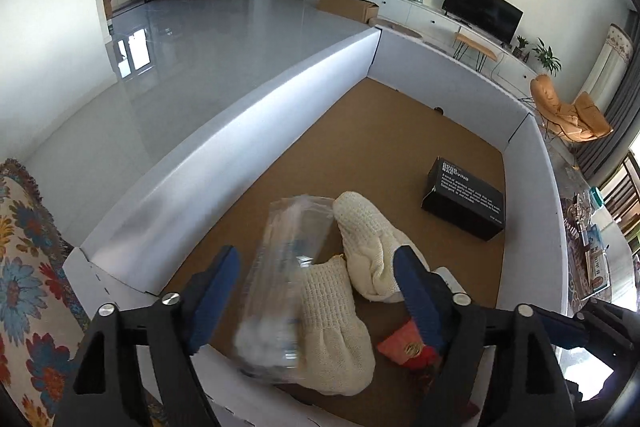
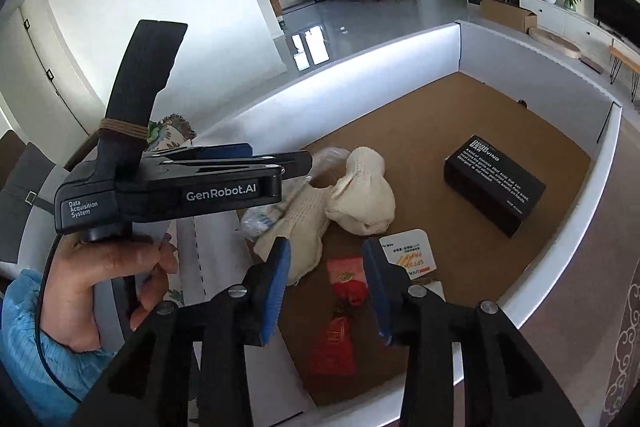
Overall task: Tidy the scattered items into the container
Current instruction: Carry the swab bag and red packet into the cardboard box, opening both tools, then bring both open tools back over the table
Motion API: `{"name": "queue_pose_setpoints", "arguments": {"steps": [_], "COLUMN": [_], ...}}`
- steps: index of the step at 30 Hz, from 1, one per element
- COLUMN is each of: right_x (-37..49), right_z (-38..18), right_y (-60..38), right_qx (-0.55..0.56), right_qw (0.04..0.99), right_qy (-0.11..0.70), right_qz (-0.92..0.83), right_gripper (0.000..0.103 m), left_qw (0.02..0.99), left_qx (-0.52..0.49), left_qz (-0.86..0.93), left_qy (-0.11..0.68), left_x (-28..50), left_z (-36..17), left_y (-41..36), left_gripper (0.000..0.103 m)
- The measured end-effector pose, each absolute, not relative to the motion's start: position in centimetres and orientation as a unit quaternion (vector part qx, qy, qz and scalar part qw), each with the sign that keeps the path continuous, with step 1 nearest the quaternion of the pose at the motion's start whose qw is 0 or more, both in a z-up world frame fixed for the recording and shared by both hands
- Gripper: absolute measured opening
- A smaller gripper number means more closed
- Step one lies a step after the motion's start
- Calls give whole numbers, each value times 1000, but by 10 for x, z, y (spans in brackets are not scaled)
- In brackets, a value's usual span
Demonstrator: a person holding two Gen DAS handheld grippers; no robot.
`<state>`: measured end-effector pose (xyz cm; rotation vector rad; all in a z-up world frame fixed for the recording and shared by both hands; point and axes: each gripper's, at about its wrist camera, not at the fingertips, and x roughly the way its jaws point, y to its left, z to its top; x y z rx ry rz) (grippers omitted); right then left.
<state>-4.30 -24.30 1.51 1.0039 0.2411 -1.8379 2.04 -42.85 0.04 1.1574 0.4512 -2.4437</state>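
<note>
The container is a wide white-walled box [image 1: 248,131] with a brown cardboard floor. My left gripper [image 1: 316,259] hangs open over its near corner. A clear plastic packet [image 1: 280,279], blurred, sits between the blue pads without touching them. Cream knitted gloves [image 1: 368,231] lie beside it on the floor. In the right wrist view my right gripper [image 2: 327,249] is open above a red sachet [image 2: 340,307], which lies loose between its pads. Also inside are the gloves [image 2: 360,187], a black printed box [image 2: 494,185] and a white card with orange print [image 2: 408,255].
A person's hand [image 2: 100,279] in a blue sleeve holds the left gripper [image 2: 296,163] at the box's left edge. A floral cloth [image 1: 24,287] lies outside the near left corner. Glossy floor, a TV unit [image 1: 480,7] and an orange chair [image 1: 568,111] lie beyond.
</note>
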Motion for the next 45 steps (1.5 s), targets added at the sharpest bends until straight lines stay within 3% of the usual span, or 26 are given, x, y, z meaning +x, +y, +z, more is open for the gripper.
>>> {"name": "queue_pose_setpoints", "arguments": {"steps": [6,14,17,22,29,45], "right_x": [-42,-67,-72,-75,-76,-72], "right_z": [35,-32,-50,-73,-72,-73], "right_y": [-163,13,76,156,202,213], "right_qx": [341,365,384,428,428,428], "right_qw": [456,248,179,103,81,82], "right_qy": [60,68,68,50,16,-18], "right_qz": [-820,-895,-903,-897,-900,-900], "right_gripper": [53,53,53,53,53,55], "left_qw": [176,43,-21,-79,-69,-56], "left_qx": [367,327,338,392,408,443], "left_qz": [-902,-940,-937,-915,-910,-895], "left_qy": [142,85,83,53,21,-14], "left_x": [35,34,28,-1,-43,-74], "left_z": [34,72,56,-6,-52,-80], "left_y": [-392,-257,-193,-92,-18,14], "left_gripper": [81,84,96,96,96,96]}}
